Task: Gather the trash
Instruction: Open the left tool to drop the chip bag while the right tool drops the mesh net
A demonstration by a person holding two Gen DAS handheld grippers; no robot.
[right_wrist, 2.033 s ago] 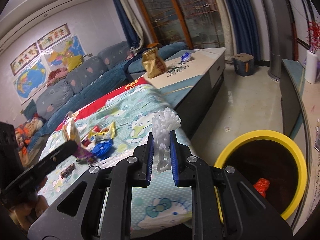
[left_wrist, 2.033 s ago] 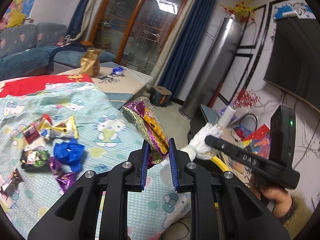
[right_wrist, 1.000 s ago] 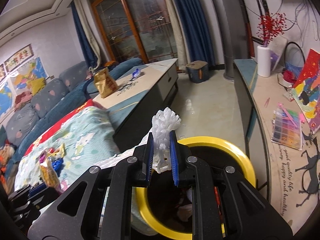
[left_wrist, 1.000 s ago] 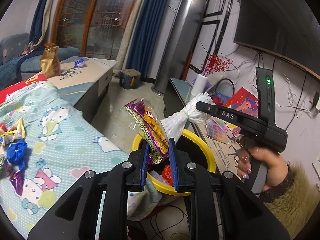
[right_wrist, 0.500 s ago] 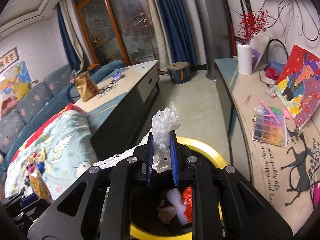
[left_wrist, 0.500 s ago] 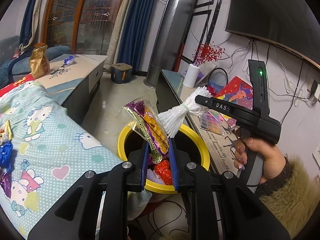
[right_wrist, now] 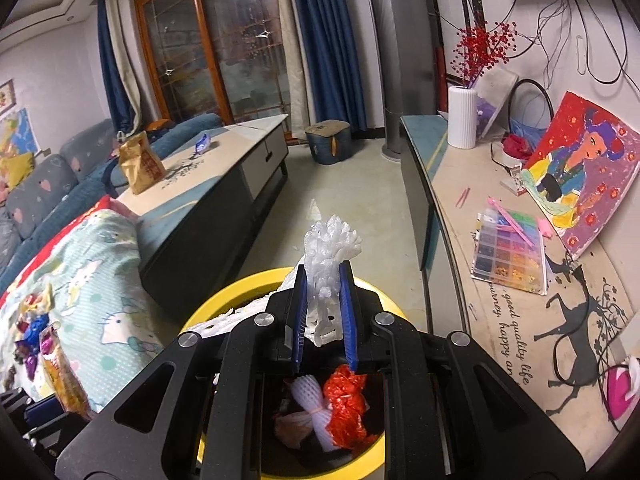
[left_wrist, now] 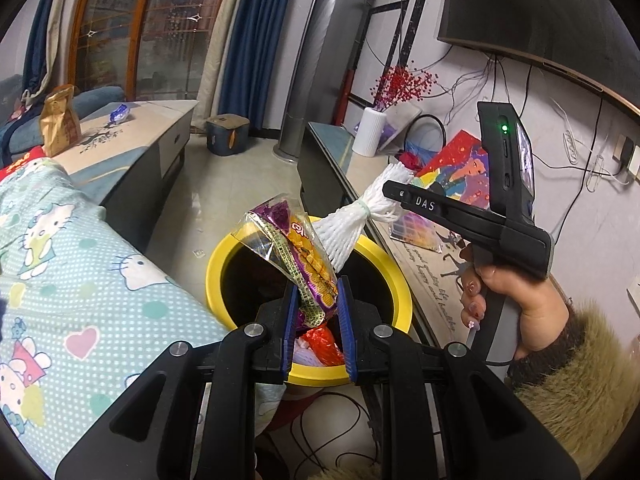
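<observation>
Left tool [left_wrist: 317,312] closed tight on a snack wrapper [left_wrist: 294,258], purple and yellow with clear plastic at the top. Wrapper tilted up and to the left, held right over the open top of the yellow bin [left_wrist: 394,276].

Right tool [right_wrist: 323,320] closed tight on a white foam net [right_wrist: 328,264], bunched and poking up past the blue pads. Held over the yellow bin [right_wrist: 240,284] too. In the left camera, seen from the side: right tool [left_wrist: 390,192] with the white foam net [left_wrist: 352,228] hanging down toward the bin, just beside the wrapper, maybe touching it, hard to tell.

Down inside the bin: another white net [right_wrist: 310,404], something red and crinkly [right_wrist: 346,404], and a pale scrap next to them.

Just left of the bin, a bed with a light blue cartoon cat sheet [left_wrist: 80,280]. On the sheet, far left in the right camera, a small pile of candy wrappers [right_wrist: 34,316] in blue, purple and yellow.

Just right of the bin, a long desk [right_wrist: 516,320] along the wall. On it a clear box of colored beads [right_wrist: 508,256], a bright painting [right_wrist: 580,172] leaning on the wall, and farther back a white vase [right_wrist: 462,116] with red berry twigs.

Past the bed, a low desk [right_wrist: 240,152] with a gold paper bag [right_wrist: 140,162] and a small blue wrapper [right_wrist: 202,142] on top. Behind that, a blue sofa, a small dark box on the floor, blue curtains and a big glass door with a wood frame.
</observation>
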